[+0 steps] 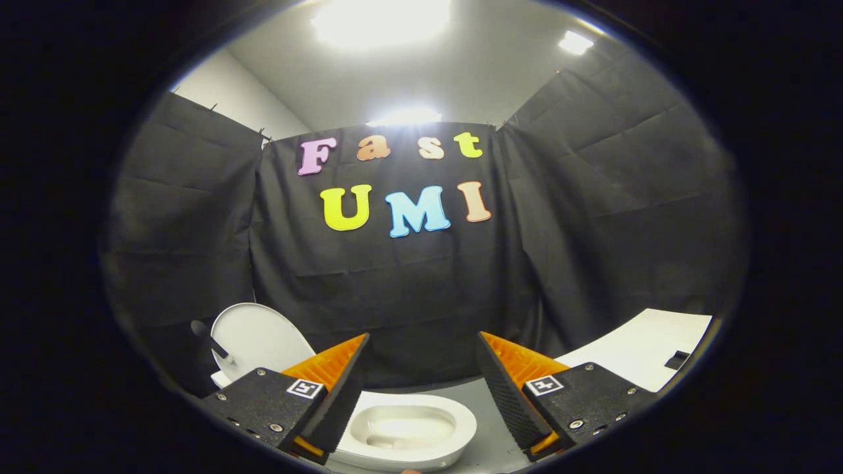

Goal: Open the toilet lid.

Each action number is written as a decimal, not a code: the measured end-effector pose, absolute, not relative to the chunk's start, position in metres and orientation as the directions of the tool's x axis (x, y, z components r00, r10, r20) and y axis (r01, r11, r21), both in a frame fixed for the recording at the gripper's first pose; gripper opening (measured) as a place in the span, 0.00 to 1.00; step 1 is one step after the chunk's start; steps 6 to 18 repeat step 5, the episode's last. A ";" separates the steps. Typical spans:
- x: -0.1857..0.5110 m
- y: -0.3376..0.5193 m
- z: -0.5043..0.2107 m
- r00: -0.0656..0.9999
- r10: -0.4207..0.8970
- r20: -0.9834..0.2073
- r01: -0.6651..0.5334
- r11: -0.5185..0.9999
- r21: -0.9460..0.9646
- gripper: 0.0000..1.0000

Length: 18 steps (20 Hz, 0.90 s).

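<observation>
I take the toilet bowl [408, 431] as my reference. It sits low on a grey floor [490, 421], and I see its white rim as an oval with the pale basin open to view inside it. The toilet lid [257, 339] stands raised behind the bowl's left end, tilted back, its rounded white face turned toward me. A small dark fitting [220, 349] shows against the lid's left edge; I cannot tell what it is.

My gripper [421, 368] hangs above the bowl with its fingers spread wide apart and nothing between them. The left finger [332, 375] crosses over the bowl's left end and partly covers the foot of the lid, though I cannot tell whether it touches either one. The right finger [510, 388] sits to the right of the bowl, over the floor, apart from the rim.

Beyond the bowl a black cloth wall [408, 296] closes off the booth, its folds coming down to the floor just behind the rim. Well to the right of the bowl is a white surface [642, 349], flat and bright, with a small dark object [677, 360] lying on its far right part. High above the bowl, ceiling lights [379, 20] glare white.
</observation>
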State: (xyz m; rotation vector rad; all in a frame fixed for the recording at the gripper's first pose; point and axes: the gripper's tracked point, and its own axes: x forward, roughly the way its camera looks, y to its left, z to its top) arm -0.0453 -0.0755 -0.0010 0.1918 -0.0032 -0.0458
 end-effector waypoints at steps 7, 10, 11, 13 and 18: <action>-0.047 -0.081 -0.008 0.999 -0.026 -0.021 0.028 0.988 0.151 0.96; -0.047 -0.081 -0.008 0.999 -0.026 -0.021 0.028 0.988 0.151 0.96; -0.047 -0.081 -0.008 0.999 -0.026 -0.021 0.028 0.988 0.151 0.96; -0.047 -0.081 -0.008 0.999 -0.026 -0.021 0.028 0.988 0.151 0.96; -0.047 -0.081 -0.008 0.999 -0.026 -0.021 0.028 0.988 0.151 0.96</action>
